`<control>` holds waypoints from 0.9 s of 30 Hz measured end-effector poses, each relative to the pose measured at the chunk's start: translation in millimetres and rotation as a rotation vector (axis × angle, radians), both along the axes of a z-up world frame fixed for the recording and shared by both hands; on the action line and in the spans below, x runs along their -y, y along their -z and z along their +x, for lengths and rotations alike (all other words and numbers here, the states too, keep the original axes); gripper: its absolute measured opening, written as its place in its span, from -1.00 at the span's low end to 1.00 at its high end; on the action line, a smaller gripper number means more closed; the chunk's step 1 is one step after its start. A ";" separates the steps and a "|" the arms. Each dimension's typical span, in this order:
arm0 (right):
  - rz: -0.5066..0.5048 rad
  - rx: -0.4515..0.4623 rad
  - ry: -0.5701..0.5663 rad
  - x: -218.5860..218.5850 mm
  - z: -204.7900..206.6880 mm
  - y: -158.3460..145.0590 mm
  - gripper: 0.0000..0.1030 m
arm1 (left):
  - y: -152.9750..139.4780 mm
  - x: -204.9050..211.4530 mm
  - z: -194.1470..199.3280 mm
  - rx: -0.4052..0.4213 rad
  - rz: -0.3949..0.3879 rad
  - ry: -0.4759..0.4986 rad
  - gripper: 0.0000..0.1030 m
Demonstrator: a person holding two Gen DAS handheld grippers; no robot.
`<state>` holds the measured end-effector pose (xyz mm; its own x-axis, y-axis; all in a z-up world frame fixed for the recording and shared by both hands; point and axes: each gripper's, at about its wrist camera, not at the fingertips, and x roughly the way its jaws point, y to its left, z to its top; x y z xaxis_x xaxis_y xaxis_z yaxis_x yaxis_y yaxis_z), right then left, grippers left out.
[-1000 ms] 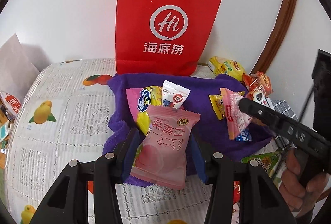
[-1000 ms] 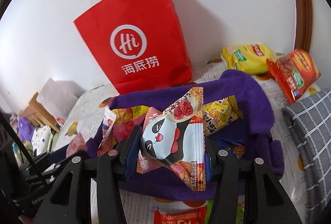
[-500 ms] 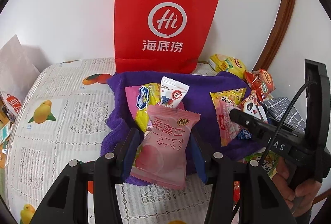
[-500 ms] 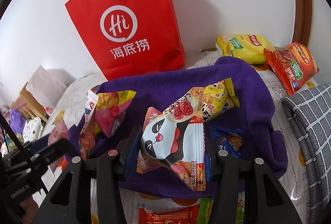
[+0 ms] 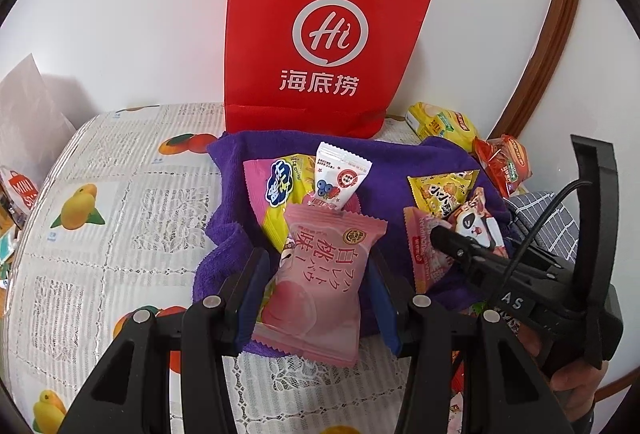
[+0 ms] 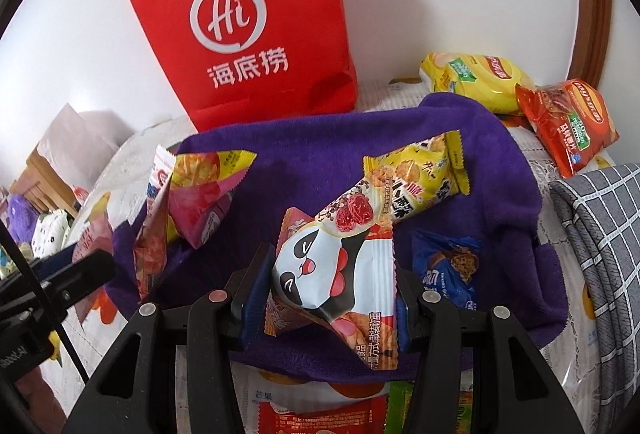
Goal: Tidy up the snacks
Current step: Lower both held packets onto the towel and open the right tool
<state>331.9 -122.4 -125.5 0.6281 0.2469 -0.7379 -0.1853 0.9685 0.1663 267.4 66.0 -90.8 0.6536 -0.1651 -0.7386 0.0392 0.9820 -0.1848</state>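
Gripping pink peach packet [image 5: 320, 282] in left tool [image 5: 316, 294] | right tool [image 6: 328, 290] clamps panda packet [image 6: 320, 274] | red bag [image 5: 320, 45] reads "Hi"

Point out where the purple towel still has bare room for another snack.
Bare towel lies under the red bag, between the left snack pile and the yellow packet; also right of the blue packet. The middle near both grippers is crowded.

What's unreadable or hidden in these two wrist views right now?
- Red paper bag inside: both views, front wall hides it.
- Red packet: right wrist view, cut by bottom edge.
- Snack under the panda packet: right wrist view, mostly covered.
- Shelf clutter: right wrist view, too small.
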 end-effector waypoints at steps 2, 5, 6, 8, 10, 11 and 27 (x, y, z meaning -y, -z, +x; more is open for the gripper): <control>-0.015 -0.003 -0.005 -2.2 -0.5 1.2 -0.02 | 0.1 -0.3 0.2 0.000 -0.001 0.000 -0.09; -0.036 -0.004 -0.011 -5.1 -0.5 2.1 -0.02 | -0.2 0.1 -0.2 0.000 -0.001 0.002 -0.09; -0.040 -0.005 -0.012 -5.5 -0.6 2.5 -0.02 | -0.4 0.4 -0.1 0.001 -0.001 0.003 -0.09; -0.046 -0.010 -0.013 -5.9 -0.1 3.7 -0.02 | -0.3 0.8 -0.5 0.001 -0.002 0.005 -0.09; -0.050 -0.015 -0.015 -5.9 0.4 4.9 -0.02 | -0.9 1.7 -0.9 0.001 -0.001 0.007 -0.09; -0.052 -0.017 -0.015 -6.0 0.7 5.1 -0.01 | -1.0 2.0 -1.0 0.002 0.000 0.007 -0.09; -0.076 -0.027 -0.012 -8.1 2.5 10.3 -0.01 | 1.0 1.1 -0.5 -0.007 -0.010 0.011 -0.09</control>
